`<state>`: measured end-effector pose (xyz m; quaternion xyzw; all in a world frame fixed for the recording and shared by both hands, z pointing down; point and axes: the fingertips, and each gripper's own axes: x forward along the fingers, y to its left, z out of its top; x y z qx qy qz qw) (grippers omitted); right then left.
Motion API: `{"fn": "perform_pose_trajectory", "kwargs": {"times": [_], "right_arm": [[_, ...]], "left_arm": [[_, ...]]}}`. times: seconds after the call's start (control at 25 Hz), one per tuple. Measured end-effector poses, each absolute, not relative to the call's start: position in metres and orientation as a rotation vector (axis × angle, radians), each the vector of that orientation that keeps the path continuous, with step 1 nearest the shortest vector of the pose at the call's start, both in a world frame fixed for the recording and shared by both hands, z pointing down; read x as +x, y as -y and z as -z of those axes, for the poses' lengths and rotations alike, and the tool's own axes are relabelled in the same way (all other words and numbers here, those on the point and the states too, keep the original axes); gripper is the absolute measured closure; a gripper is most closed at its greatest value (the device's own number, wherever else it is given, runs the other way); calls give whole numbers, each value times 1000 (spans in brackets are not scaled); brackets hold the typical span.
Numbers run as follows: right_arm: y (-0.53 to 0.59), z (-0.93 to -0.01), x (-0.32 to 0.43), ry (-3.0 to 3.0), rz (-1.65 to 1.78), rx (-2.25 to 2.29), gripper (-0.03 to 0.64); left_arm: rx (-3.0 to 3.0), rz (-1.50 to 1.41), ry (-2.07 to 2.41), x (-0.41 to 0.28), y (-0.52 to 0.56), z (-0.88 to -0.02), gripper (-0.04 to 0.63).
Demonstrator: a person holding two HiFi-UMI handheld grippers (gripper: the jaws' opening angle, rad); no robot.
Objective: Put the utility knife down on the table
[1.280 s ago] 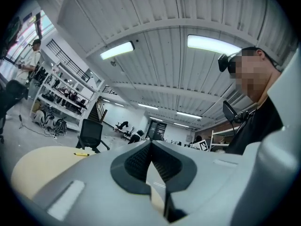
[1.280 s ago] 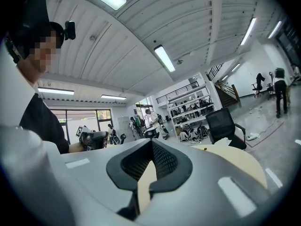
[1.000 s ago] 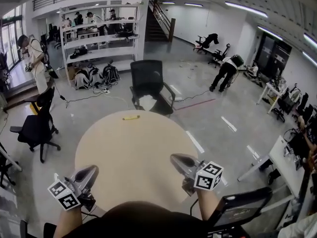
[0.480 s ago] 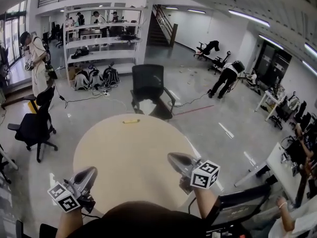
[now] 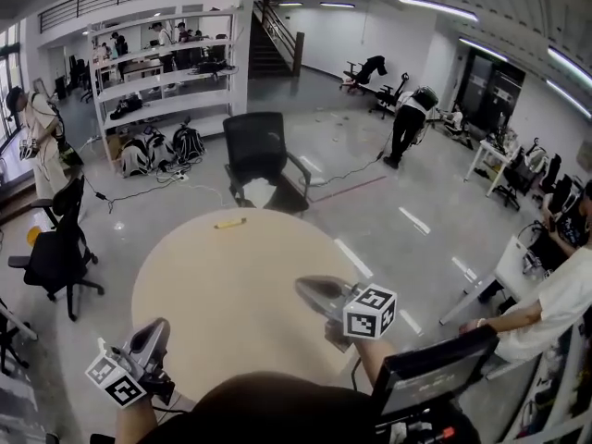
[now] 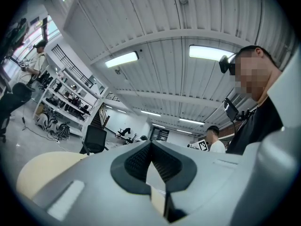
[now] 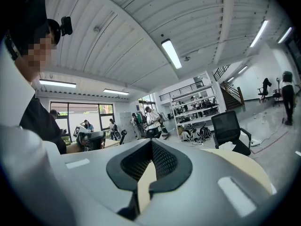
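Observation:
A yellow utility knife [image 5: 230, 222] lies flat on the round beige table [image 5: 231, 294] near its far edge, well away from both grippers. My left gripper [image 5: 157, 326] hovers at the near left rim, pointing across the table. In the left gripper view its jaws [image 6: 150, 149] are shut with nothing between them. My right gripper [image 5: 302, 286] hangs over the near right part of the table. Its jaws [image 7: 151, 147] are also shut and empty. Neither gripper view shows the knife.
A black office chair [image 5: 257, 151] stands just behind the table, and another [image 5: 57, 248] is off to the left. A dark screen [image 5: 430, 377] sits close at the lower right, beside a person in white [image 5: 555, 303]. White shelves [image 5: 157, 72] and other people stand farther back.
The head view has swung a little, so the room sits differently in frame and a person in white shows at the right edge. Both grippers stay shut near the table's near edge. The knife lies still.

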<state>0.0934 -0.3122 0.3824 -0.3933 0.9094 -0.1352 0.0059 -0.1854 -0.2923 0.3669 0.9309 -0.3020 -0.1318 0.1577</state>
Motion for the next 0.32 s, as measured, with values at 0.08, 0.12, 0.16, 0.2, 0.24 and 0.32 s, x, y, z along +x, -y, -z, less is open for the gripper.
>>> {"fn": "perform_pose_trajectory", "kwargs": {"times": [0.08, 0.12, 0.16, 0.2, 0.24, 0.32], "right_arm": [[312, -384, 94, -2844, 426, -1231, 604], [313, -385, 95, -2843, 426, -1231, 604], [313, -385, 95, -2844, 426, -1231, 604], [313, -386, 95, -2845, 425, -1231, 604], [314, -386, 95, -2845, 424, -1230, 604], [314, -386, 94, -2845, 423, -1229, 604]], "left_arm": [[2664, 372, 861, -184, 293, -368, 597], [2665, 370, 858, -184, 294, -369, 597], [2666, 370, 855, -183, 295, -369, 597], [2666, 370, 853, -183, 295, -370, 597], [2665, 370, 851, -183, 296, -370, 597], [2664, 369, 848, -183, 297, -372, 597]]}}
